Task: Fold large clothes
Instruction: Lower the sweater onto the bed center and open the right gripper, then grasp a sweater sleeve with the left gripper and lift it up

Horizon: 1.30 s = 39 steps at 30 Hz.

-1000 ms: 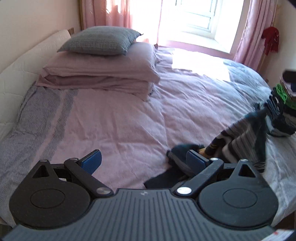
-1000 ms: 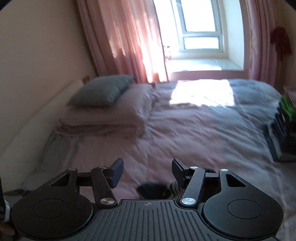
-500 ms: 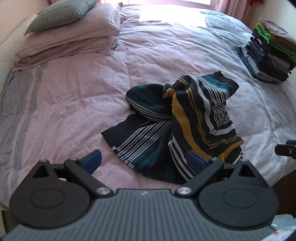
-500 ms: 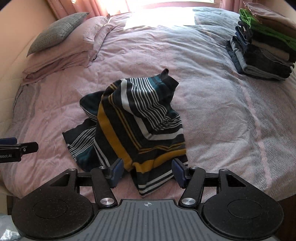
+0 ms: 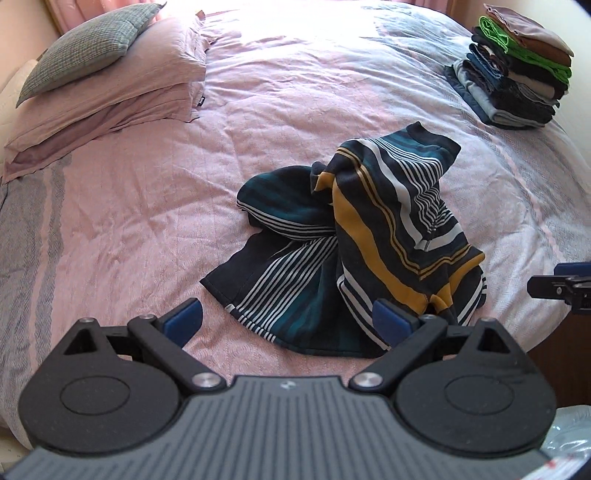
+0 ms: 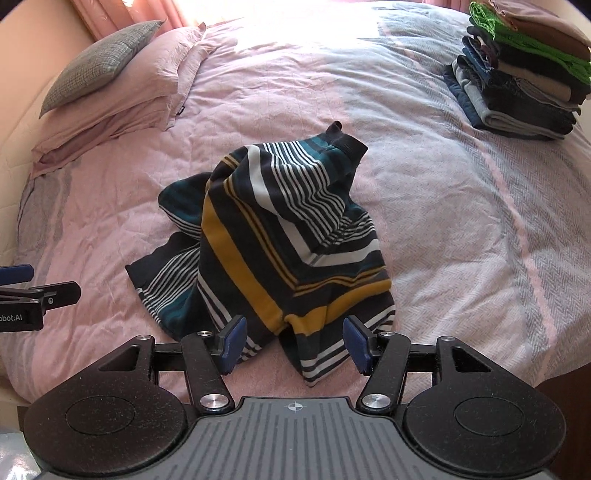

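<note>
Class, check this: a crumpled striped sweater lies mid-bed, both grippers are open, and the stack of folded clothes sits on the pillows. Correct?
Not quite. The stack of folded clothes sits at the bed's far right, away from the pillows, as the right wrist view shows. The rest holds.

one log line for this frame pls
phase: approach | left gripper: open, empty | right gripper: open, empty | striped sweater: crumpled on bed, unfolded

Grey pillow (image 5: 86, 46) is lying atop stacked pink pillows (image 5: 122, 96) at head of bed (image 5: 147, 192); pink curtain (image 6: 107, 14) is hanging behind.
</note>
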Motion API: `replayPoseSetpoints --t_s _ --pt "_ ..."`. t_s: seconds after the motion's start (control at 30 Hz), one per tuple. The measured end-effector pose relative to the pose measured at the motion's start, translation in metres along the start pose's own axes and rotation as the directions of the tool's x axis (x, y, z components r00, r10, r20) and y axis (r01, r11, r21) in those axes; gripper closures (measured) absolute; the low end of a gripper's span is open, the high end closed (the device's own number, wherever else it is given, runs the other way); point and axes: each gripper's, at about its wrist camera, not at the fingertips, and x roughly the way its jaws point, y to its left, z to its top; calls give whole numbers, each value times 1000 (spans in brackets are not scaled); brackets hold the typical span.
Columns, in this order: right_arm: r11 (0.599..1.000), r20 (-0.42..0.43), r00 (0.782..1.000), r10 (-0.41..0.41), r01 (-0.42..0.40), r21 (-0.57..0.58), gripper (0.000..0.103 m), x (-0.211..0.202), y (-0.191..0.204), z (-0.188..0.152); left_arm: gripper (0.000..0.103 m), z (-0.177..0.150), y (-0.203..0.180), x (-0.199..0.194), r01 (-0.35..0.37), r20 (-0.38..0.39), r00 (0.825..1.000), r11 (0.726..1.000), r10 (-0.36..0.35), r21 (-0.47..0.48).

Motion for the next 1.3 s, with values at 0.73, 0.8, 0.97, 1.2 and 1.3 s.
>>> replayPoseSetpoints --t_s 0.73,0.8,0.97,1.2,1.3 --pt "990 -23 998 58 -60 -130 48 9 -113 13 6 -20 -84 19 -107 -51 994 981 100 -159" --pt "990 -22 999 37 -40 -136 48 11 -145 19 6 -24 -106 27 -109 -62 993 975 99 -193" --pt "995 5 999 -35 35 -97 48 6 -211 32 14 -21 -159 63 -89 -84 994 974 73 -210" --pt "990 1 990 -142 142 20 48 -4 -289 48 14 12 -219 133 -45 -81 996 987 33 -153" --pt "981 -8 983 -184 185 61 48 -10 -316 52 14 27 -250 168 -3 -79 997 994 -6 -110"
